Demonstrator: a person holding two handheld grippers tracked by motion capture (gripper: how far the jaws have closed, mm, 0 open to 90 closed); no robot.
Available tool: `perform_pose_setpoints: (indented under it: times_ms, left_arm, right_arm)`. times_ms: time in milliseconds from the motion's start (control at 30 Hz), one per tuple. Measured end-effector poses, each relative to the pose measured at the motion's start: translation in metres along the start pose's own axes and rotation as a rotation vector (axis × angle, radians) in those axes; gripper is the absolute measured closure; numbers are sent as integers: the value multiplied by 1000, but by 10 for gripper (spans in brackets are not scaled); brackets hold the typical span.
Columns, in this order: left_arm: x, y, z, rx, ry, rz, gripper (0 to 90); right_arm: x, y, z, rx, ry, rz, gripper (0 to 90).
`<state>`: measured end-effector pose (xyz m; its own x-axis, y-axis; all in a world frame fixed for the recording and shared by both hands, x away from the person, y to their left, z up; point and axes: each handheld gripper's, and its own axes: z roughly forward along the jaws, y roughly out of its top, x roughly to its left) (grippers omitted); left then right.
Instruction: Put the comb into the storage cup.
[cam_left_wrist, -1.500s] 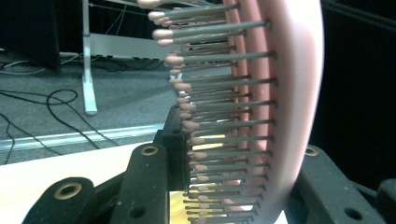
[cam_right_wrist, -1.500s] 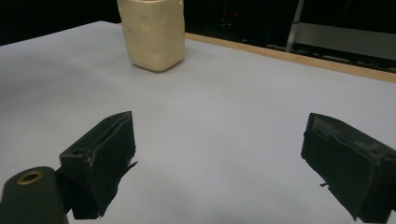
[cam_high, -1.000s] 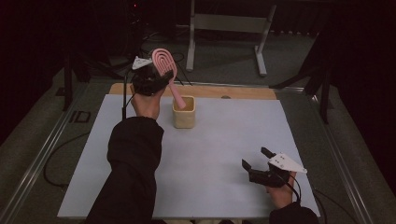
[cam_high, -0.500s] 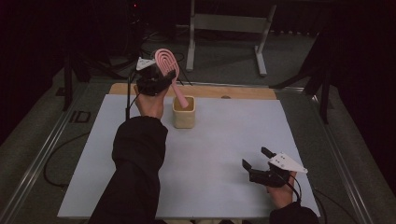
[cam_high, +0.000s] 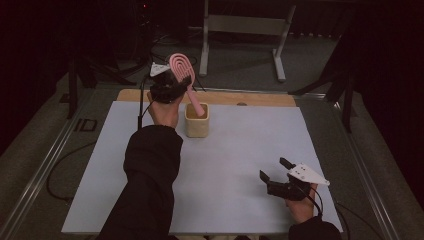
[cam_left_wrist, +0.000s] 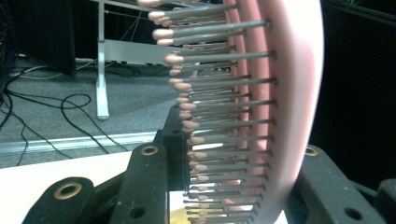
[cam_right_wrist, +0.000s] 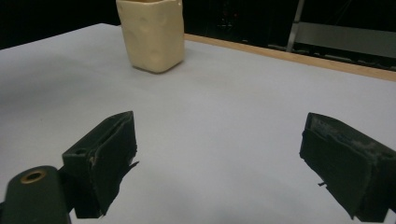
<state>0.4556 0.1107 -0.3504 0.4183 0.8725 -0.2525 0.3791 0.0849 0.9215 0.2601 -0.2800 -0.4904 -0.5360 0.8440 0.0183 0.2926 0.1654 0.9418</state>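
Your left gripper (cam_high: 172, 87) is raised above the far left part of the white table (cam_high: 240, 150), clamped on the head of a pink hairbrush (cam_high: 182, 75). The brush is tilted: its rounded head points up and away from you, and its handle slants down to the right, with the tip dipping into the open top of a cream cup (cam_high: 197, 120). The cup stands upright on the table just to the right of your left hand (cam_high: 162, 110), close to the wooden strip (cam_high: 260, 98) along the far edge.

In the left gripper view the brush (cam_left_wrist: 280, 102) stands on edge between the two black jaws, its pink back to the right and its rows of grey bristles with pink tips pointing left. The jaws press against it from both sides.

Your right gripper (cam_high: 276, 170) rests low near the front right corner of the table, well apart from the cup and the brush. Its jaws stand wide apart with nothing between them. In the right gripper view the cup (cam_right_wrist: 152, 35) sits farther off on the table, beyond the left jaw, and bare white surface lies between the jaws
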Motion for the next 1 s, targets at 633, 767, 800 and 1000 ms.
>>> perform_pose_setpoints:
  times_ms: [633, 767, 800, 1000]
  left_arm:
    - [-9, -8, 9, 10, -4, 14, 644]
    - [-9, -8, 9, 7, 0, 18, 644]
    - [-9, -8, 9, 7, 0, 18, 645]
    - [-9, -9, 9, 7, 6, 17, 644]
  right_arm:
    - [-1, 1, -2, -5, -5, 4, 106]
    - [0, 1, -2, -7, -8, 5, 106]
    - [0, 1, -2, -7, -8, 5, 106]
    - [0, 1, -2, -5, -8, 3, 106]
